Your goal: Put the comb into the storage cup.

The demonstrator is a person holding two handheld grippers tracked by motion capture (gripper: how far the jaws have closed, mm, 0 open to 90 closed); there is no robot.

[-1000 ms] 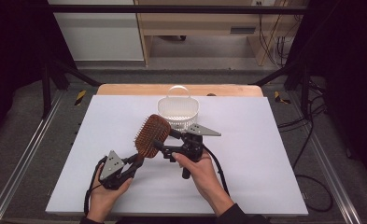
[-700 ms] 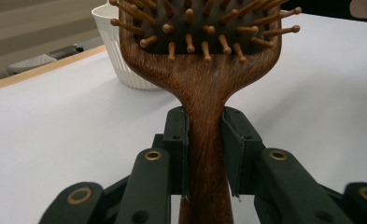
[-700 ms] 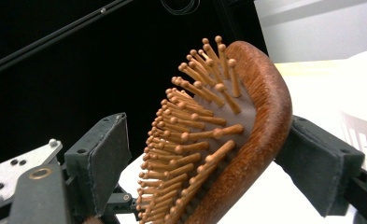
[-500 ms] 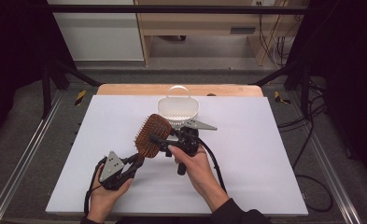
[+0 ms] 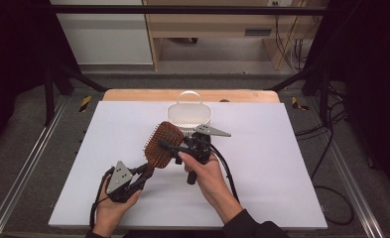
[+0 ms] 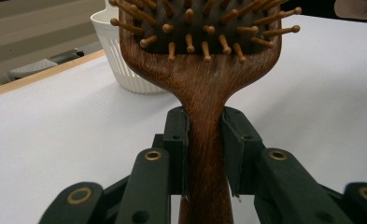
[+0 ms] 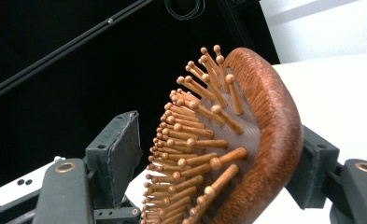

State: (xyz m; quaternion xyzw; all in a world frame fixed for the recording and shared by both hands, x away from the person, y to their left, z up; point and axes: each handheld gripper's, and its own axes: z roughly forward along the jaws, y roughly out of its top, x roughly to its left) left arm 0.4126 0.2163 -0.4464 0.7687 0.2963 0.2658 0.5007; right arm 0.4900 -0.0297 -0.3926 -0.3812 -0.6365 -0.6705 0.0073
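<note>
Wooden paddle hairbrush [image 5: 162, 144]: held up off the white table [image 5: 292, 163], just in front of the white basket [image 5: 188, 115]. My left gripper [image 5: 144, 172] was clamped on its handle, pads tight on both sides in the left gripper view. My right gripper [image 5: 168, 147], a second earlier wide and short of the head, had just been closing around it; in the right gripper view one pad [image 7: 314, 168] lay against the wooden back, the other [image 7: 120, 156] was not yet on the bristles. Judgement: handover under way, second grip not yet made
</note>
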